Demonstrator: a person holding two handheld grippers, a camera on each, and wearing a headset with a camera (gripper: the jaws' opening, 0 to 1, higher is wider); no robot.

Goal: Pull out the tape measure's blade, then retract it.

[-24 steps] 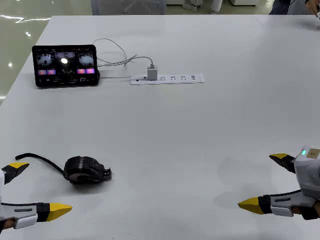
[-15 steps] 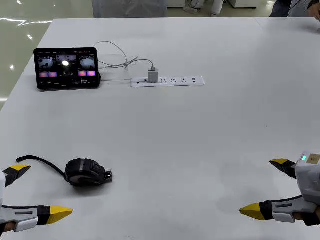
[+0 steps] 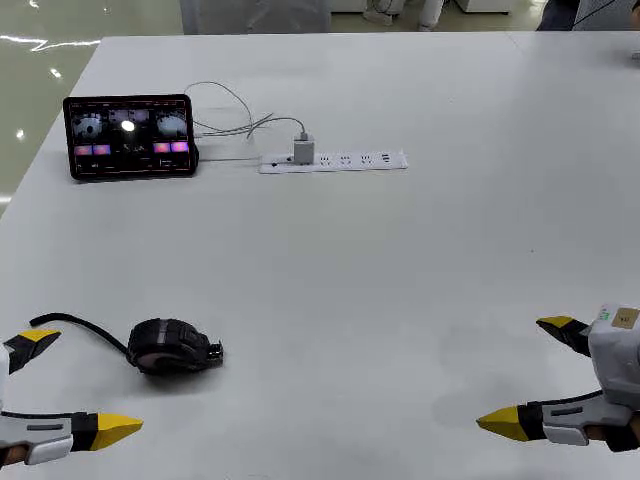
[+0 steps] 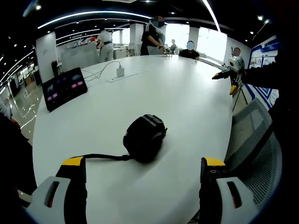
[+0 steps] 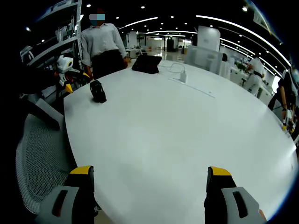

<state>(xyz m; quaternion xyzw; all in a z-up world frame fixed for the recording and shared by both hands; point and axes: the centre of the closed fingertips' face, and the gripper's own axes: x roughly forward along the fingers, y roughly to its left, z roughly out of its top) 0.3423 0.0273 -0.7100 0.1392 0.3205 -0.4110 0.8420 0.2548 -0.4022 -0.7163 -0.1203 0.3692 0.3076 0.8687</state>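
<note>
Light: bright and even, from ceiling strip lights [image 4: 88, 14] at the top of both gripper views.
Glare: white streaks on the glossy floor [image 3: 30, 70], upper left of the head view.
Shadows: faint, a soft grey patch on the table [image 3: 400, 250] beside the right hand-held gripper [image 3: 512, 372].
Distortion: strong fisheye bending at the edges of both gripper views.

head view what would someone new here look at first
On the white table, the black tape measure stands out at the front left, its strap curling off to the left. The yellow-tipped left gripper is open just in front of it, and the right gripper is open far across at the front right. At the back left, a lit tablet stands beside a white power strip.
</note>
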